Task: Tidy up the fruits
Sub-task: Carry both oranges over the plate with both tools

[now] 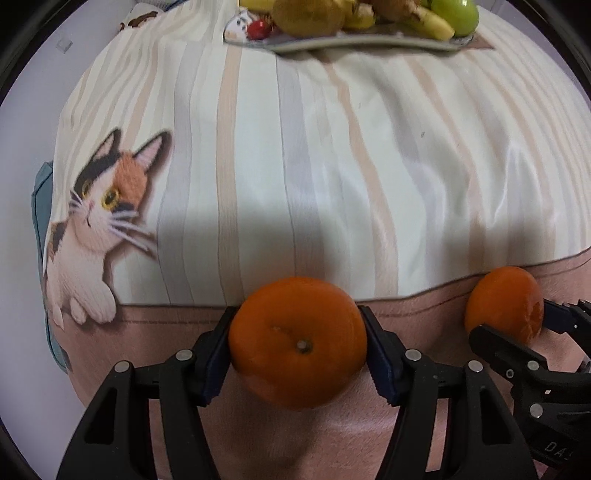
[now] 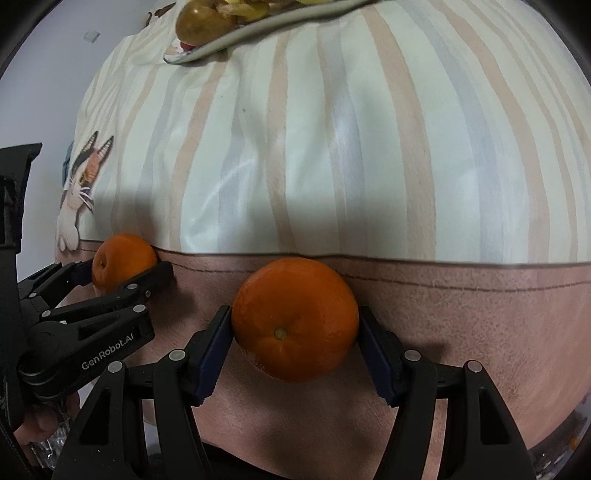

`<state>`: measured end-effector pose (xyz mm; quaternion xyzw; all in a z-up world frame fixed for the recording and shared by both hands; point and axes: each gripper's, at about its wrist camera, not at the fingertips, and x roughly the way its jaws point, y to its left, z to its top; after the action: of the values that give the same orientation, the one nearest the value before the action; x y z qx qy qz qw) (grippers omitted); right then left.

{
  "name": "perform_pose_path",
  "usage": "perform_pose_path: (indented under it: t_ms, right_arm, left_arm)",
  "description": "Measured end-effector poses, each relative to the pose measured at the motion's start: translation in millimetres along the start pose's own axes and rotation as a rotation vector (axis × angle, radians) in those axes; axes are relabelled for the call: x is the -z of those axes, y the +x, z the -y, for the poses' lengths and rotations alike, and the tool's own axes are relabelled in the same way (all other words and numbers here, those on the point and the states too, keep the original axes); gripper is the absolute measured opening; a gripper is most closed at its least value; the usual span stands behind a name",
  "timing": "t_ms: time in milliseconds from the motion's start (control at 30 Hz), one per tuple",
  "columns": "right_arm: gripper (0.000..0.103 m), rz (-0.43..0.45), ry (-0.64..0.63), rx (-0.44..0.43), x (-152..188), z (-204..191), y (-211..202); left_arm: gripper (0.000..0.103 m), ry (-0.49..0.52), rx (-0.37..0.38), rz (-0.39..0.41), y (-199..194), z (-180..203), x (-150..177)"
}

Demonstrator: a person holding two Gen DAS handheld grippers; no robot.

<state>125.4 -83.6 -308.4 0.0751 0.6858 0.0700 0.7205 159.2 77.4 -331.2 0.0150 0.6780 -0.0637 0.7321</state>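
My left gripper (image 1: 297, 354) is shut on an orange (image 1: 297, 343), stem end facing the camera, above the pink border of the tablecloth. My right gripper (image 2: 295, 347) is shut on a second orange (image 2: 294, 317). The two grippers are side by side. The right one shows in the left wrist view (image 1: 517, 321) with its orange (image 1: 502, 302). The left one shows in the right wrist view (image 2: 122, 273) with its orange (image 2: 122, 258). A plate (image 1: 369, 44) at the far end holds bananas (image 1: 432, 26), a green apple (image 1: 456, 14), a pear (image 1: 308, 14) and a small red fruit (image 1: 258, 29).
The table has a striped cloth (image 1: 314, 166) with a calico cat print (image 1: 107, 199) at the left. The plate's rim (image 2: 229, 42) and the pear (image 2: 203, 22) show at the top of the right wrist view. A white wall lies beyond the left edge.
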Motion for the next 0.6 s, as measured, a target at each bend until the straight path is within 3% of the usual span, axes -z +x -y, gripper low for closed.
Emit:
perform_pose_path:
  t_ms: [267,467,600]
  right_arm:
    - [0.068,0.065,0.019,-0.079,-32.6,3.5,-43.3]
    - [0.068,0.151,0.042,-0.136,-86.2,3.6,-87.1]
    - [0.068,0.213,0.053,-0.150,-134.4,7.8,-113.6]
  left_arm:
    - [0.061,-0.049,0.088,0.096,-51.9,-19.4,-42.6]
    - [0.061,-0.116,0.167,0.140,-87.6,-39.6,-98.9]
    - [0.061,-0.162,0.205,0.138,-89.8,-49.3,-133.6]
